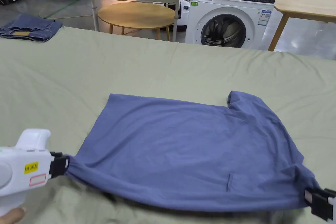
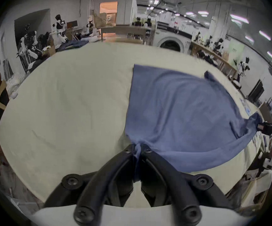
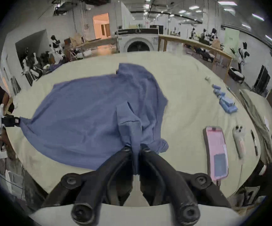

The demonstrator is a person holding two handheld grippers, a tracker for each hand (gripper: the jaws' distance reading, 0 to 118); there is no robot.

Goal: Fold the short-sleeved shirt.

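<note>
The left gripper (image 1: 67,165) is clenched on a bunched near corner of the blue short-sleeved shirt (image 1: 183,149), which spreads flat and lightly wrinkled over the pale green sheet (image 1: 98,70) between both grippers, one sleeve lying ahead of the right gripper (image 1: 308,196), itself clamped on the opposite near corner.

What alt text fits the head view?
Blue short-sleeved shirt spread on a green-covered table, near edge stretched between the left gripper and right gripper, each clamped on a corner. A washing machine stands behind.
</note>
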